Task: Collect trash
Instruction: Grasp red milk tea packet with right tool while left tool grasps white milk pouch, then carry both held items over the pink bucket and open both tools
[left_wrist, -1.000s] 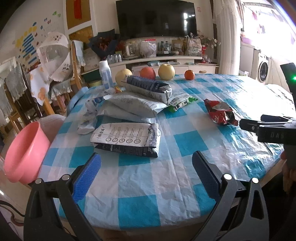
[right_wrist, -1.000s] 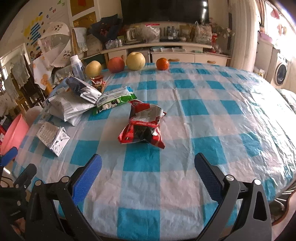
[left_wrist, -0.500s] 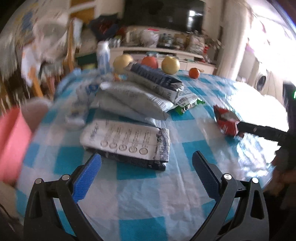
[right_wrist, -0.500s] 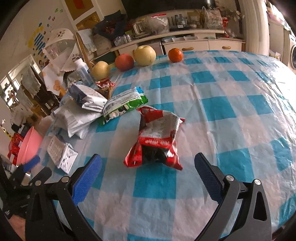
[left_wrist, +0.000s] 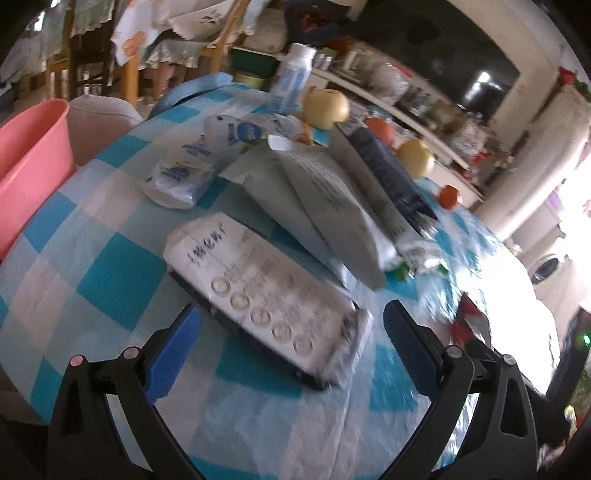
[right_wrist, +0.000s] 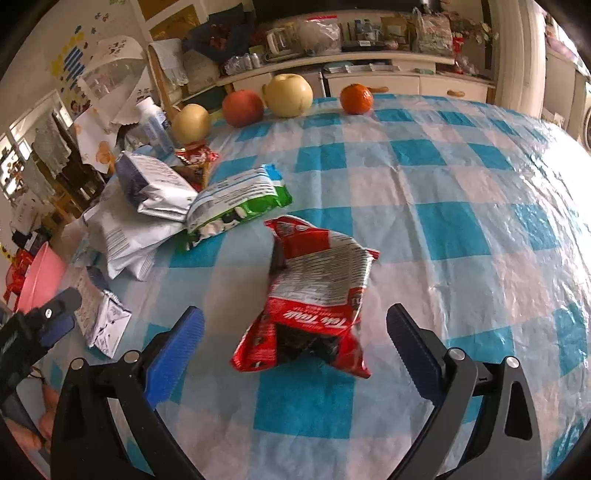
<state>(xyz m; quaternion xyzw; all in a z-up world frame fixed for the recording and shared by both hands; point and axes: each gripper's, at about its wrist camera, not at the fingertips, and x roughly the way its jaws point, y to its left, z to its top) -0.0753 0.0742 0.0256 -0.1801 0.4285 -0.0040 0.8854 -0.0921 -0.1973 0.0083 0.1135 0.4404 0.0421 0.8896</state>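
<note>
My left gripper (left_wrist: 291, 343) is open, and the near end of a flat white wrapper (left_wrist: 266, 291) printed with circles lies between its blue pads on the checked tablecloth. Behind the wrapper rests a heap of silver and white bags (left_wrist: 325, 199). My right gripper (right_wrist: 295, 347) is open too, its pads on either side of a crumpled red snack bag (right_wrist: 317, 295). In the right wrist view, the left gripper (right_wrist: 40, 325) shows at the left edge beside the white wrapper (right_wrist: 101, 317). A pink basin (left_wrist: 29, 162) stands off the table's left side.
Pears (right_wrist: 290, 94), an apple (right_wrist: 242, 108) and an orange (right_wrist: 356, 98) line the table's far edge, with a white bottle (left_wrist: 291, 79) near them. A green-and-white packet (right_wrist: 240, 203) lies beyond the red bag. Chairs and a shelf unit stand behind the table.
My left gripper has swung left and closed in on the white wrapper, tilting the view. The right gripper has moved forward until the red bag lies between its pads.
</note>
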